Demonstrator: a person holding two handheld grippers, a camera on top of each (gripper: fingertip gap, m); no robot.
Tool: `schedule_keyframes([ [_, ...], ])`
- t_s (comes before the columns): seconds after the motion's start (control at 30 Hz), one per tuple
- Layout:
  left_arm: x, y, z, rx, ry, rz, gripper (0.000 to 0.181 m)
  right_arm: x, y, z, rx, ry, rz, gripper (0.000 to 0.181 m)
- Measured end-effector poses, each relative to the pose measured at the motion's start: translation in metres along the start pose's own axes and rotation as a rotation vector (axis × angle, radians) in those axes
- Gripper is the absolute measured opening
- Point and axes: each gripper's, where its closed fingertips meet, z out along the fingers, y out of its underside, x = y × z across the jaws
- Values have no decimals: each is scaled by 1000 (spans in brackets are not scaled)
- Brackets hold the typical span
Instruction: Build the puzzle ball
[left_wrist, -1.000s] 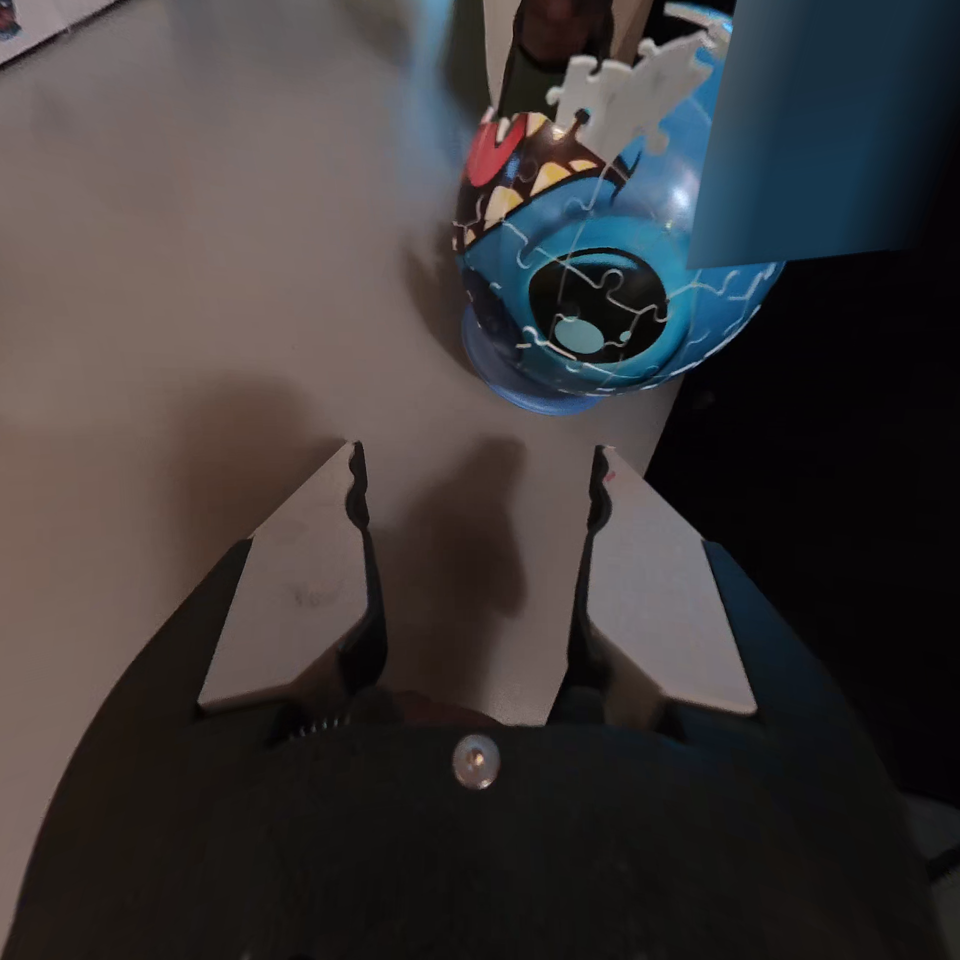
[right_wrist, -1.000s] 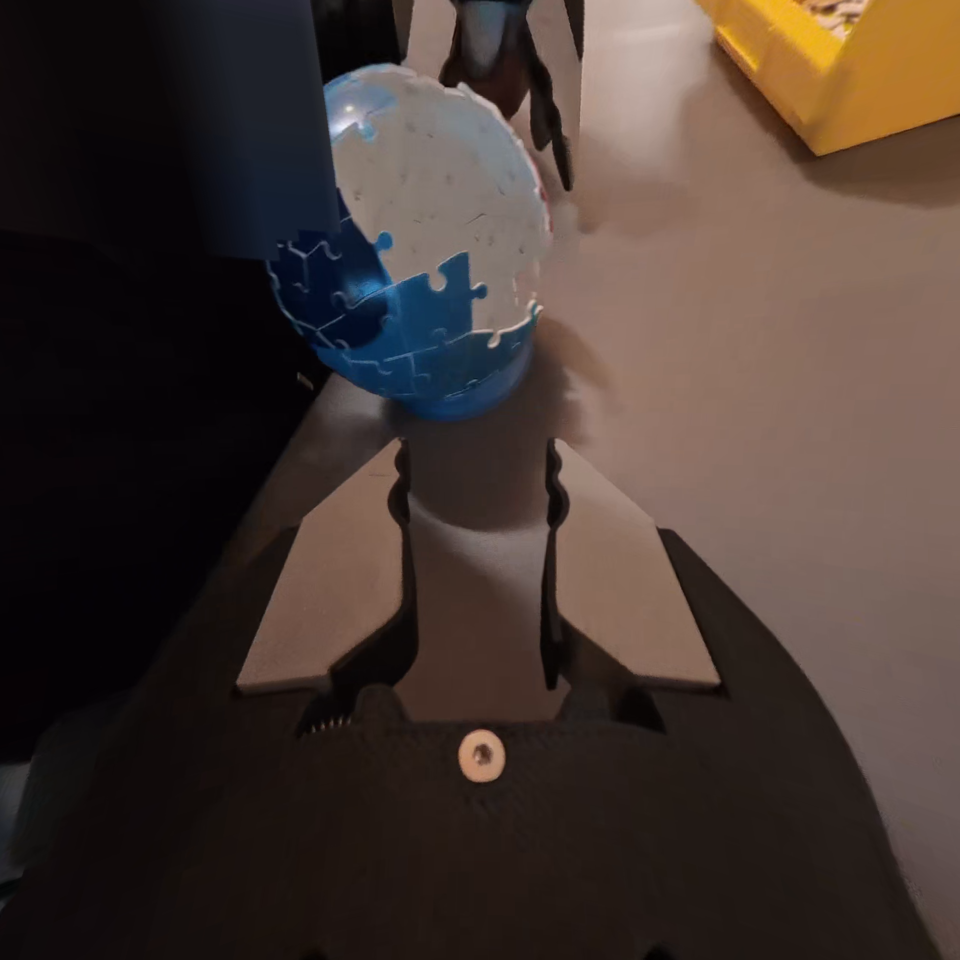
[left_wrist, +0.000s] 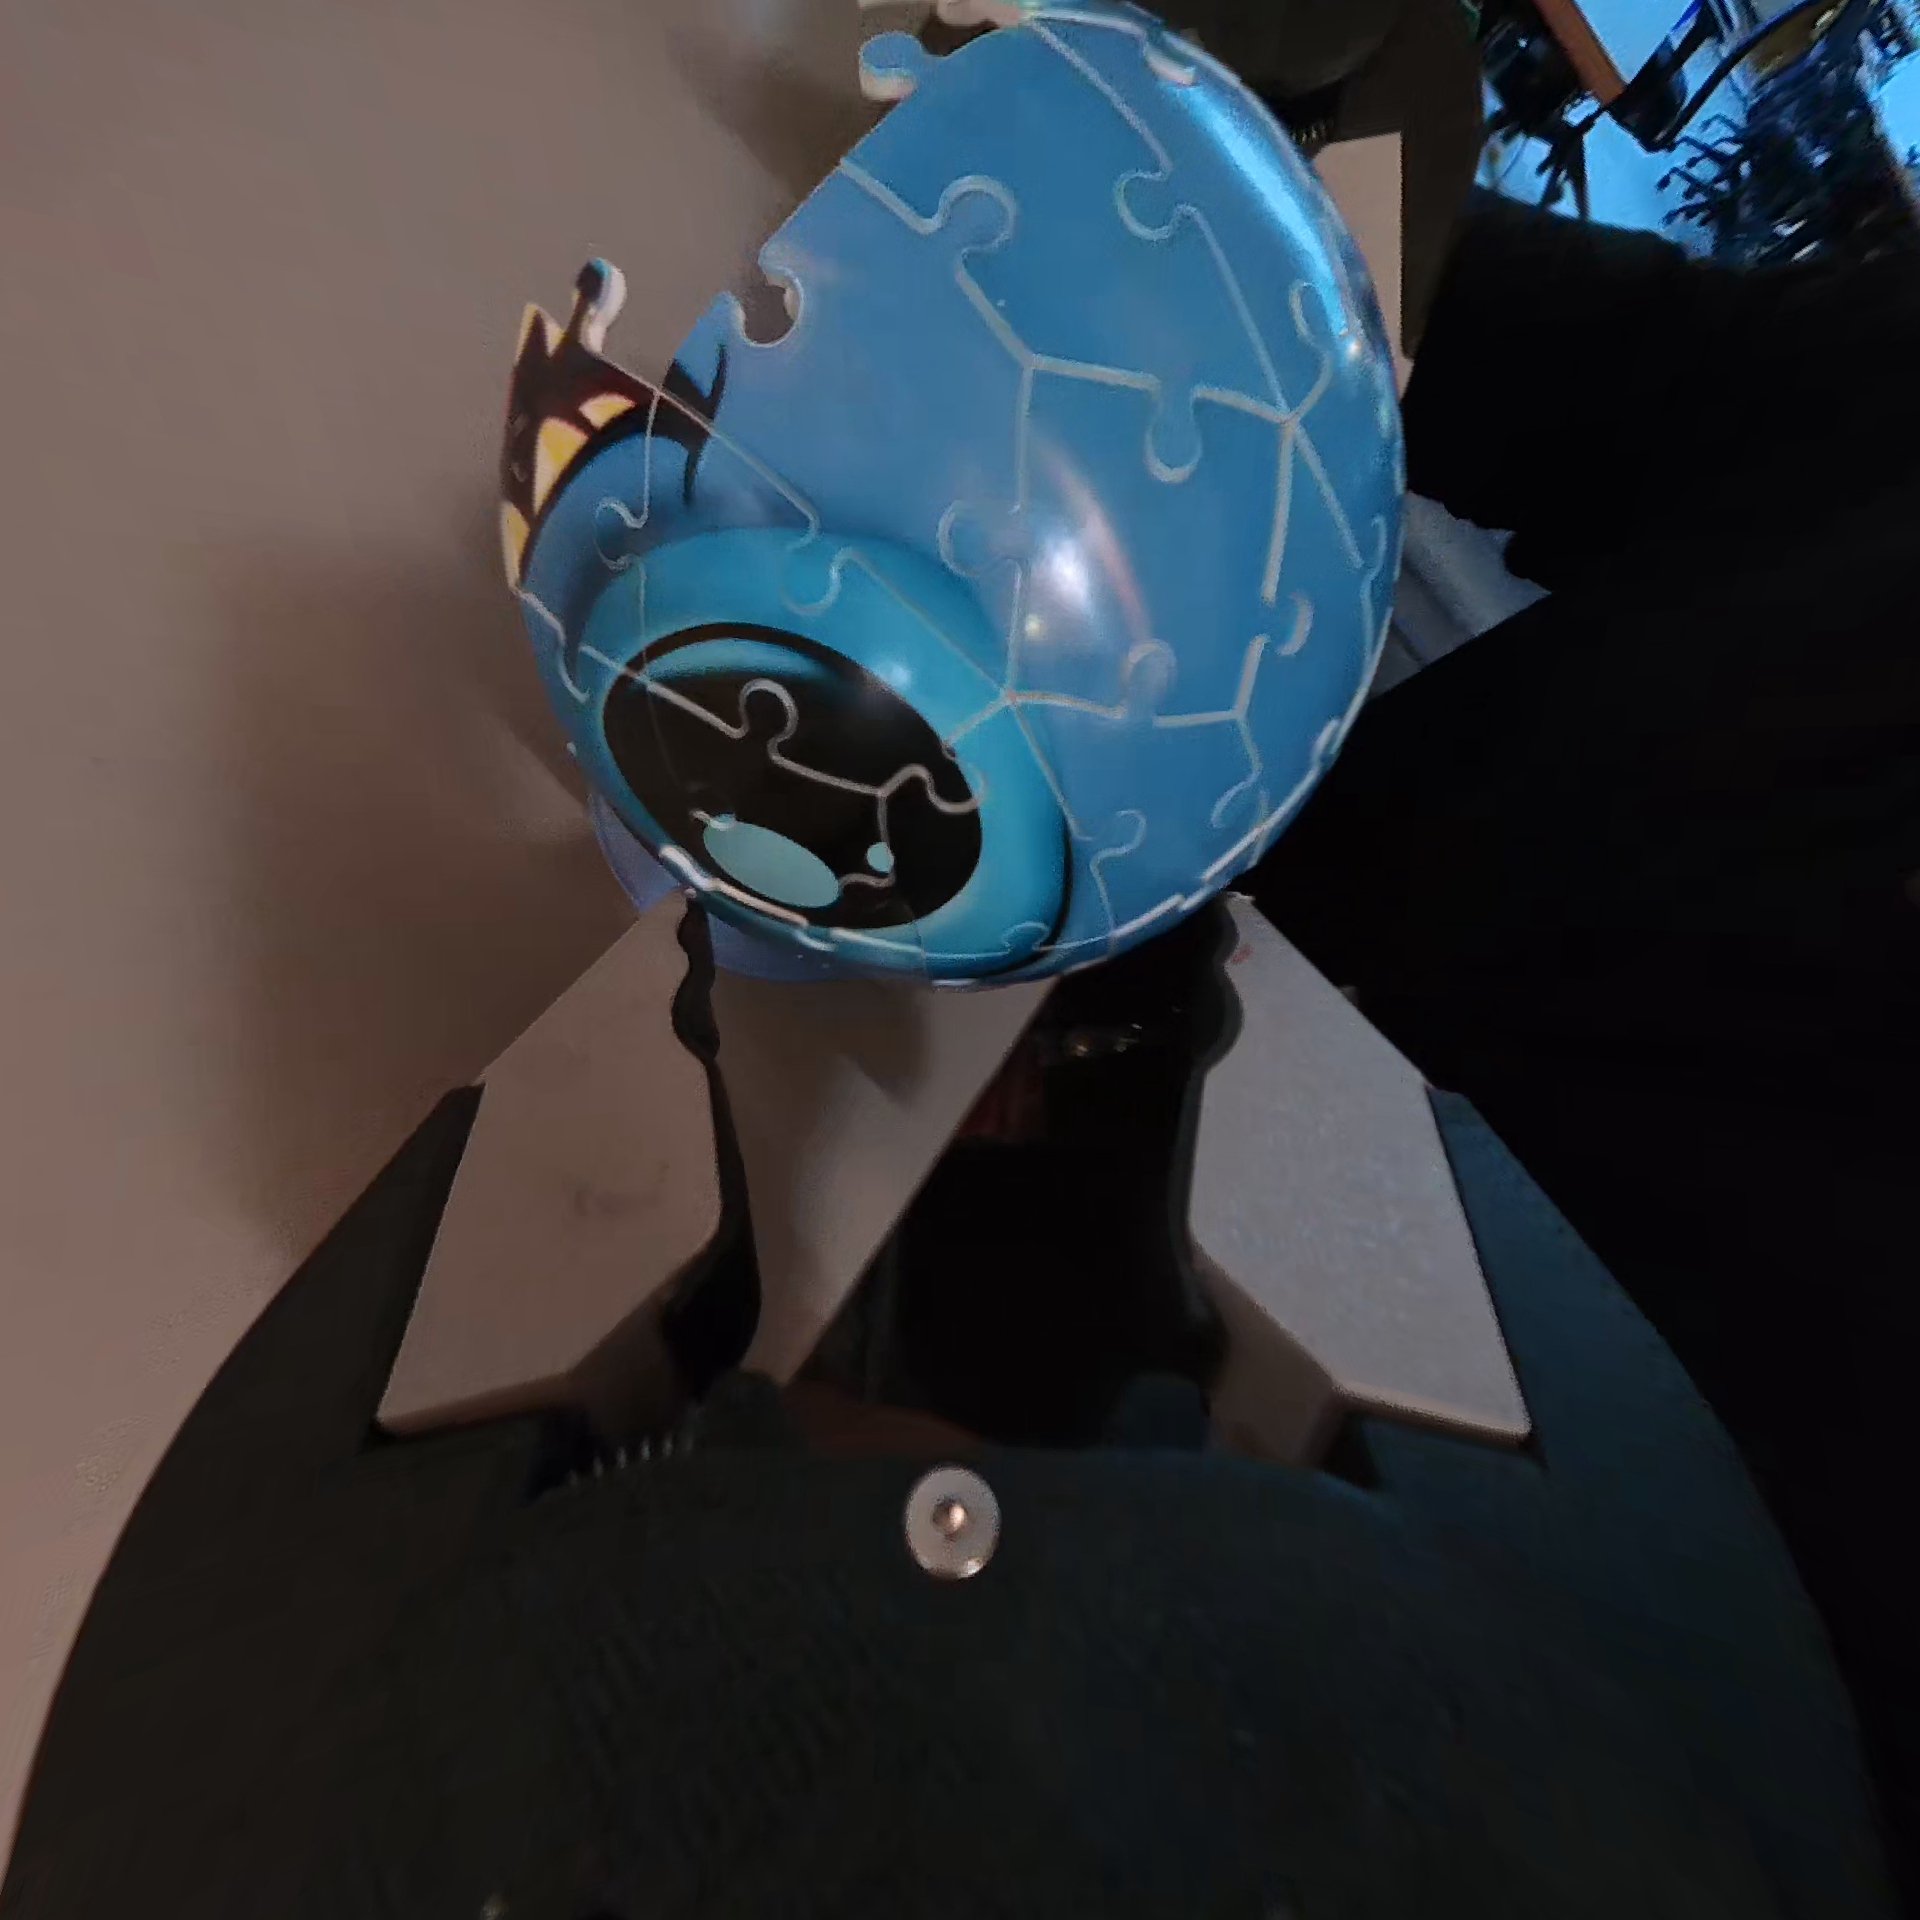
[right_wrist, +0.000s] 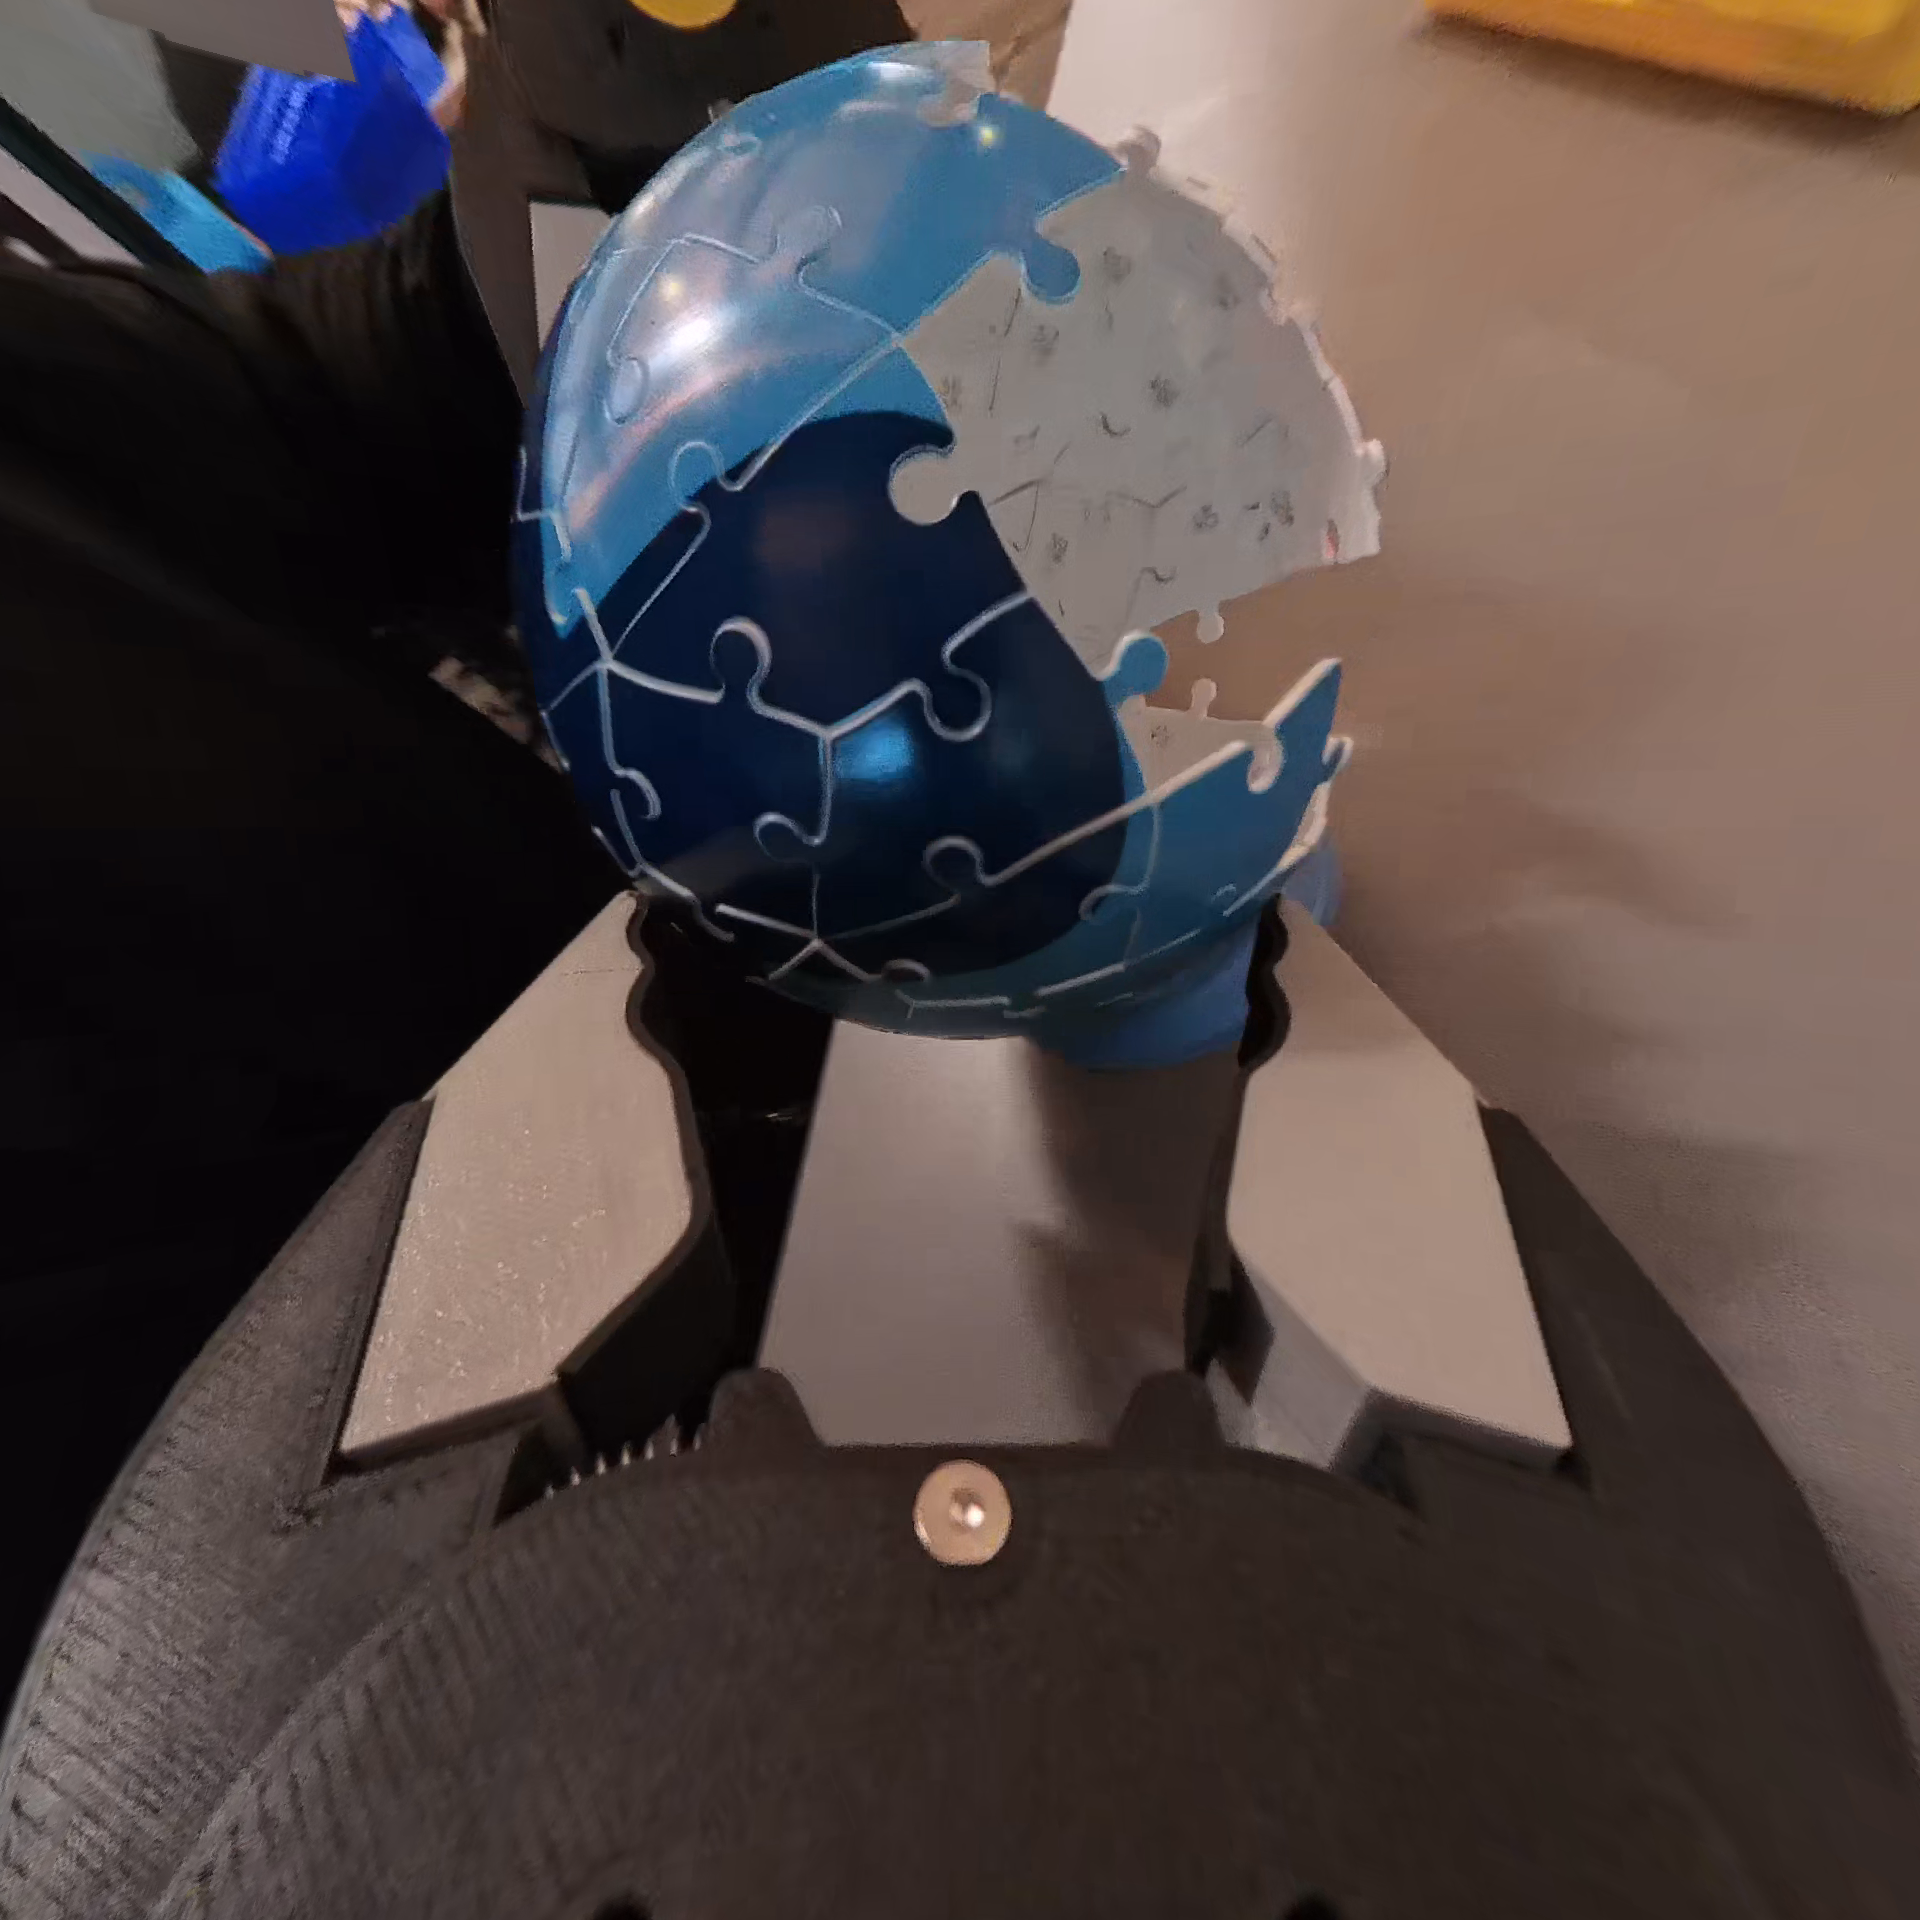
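Note:
The puzzle ball (left_wrist: 1039, 436) is blue with a big black-and-blue eye and a toothed mouth at its left. It stands on a blue stand (left_wrist: 644, 873) at the table's edge. My left gripper (left_wrist: 961, 925) is open, its fingertips on either side of the ball's underside. In the right wrist view the ball (right_wrist: 810, 727) shows dark and light blue pieces and a gap at its upper right, where the white backs of the pieces (right_wrist: 1164, 416) show. My right gripper (right_wrist: 956, 914) is open wide, its tips flanking the ball's bottom and the stand (right_wrist: 1143, 1023).
The beige table (left_wrist: 260, 520) lies left of the ball in the left wrist view, with dark space past its edge on the right. A yellow bin (right_wrist: 1662, 42) stands at the far right in the right wrist view. Blurred patches lie at that view's upper left. My hands' fingertips stand some 6 cm from each other.
Both grippers have moved in close to the ball from opposite sides, so it now fills each view. The right gripper's jaws have opened much wider, the left's slightly.

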Motion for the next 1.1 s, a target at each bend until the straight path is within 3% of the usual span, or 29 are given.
schedule_keyframes([
  [0.2,23,6,-13,-154,76,-193,93,-30,12,8,-125,-172,216,111],
  [0.33,33,7,-21,-277,124,-303,93,-42,10,10,-123,-254,321,112],
  [0.5,36,10,-26,-468,112,-305,94,-44,7,12,-72,-291,357,113],
  [0.93,18,-5,-28,-663,78,-338,89,-30,-4,5,29,-484,541,114],
  [1.1,12,-1,-22,-654,108,-363,84,-22,-2,1,45,-535,597,111],
])
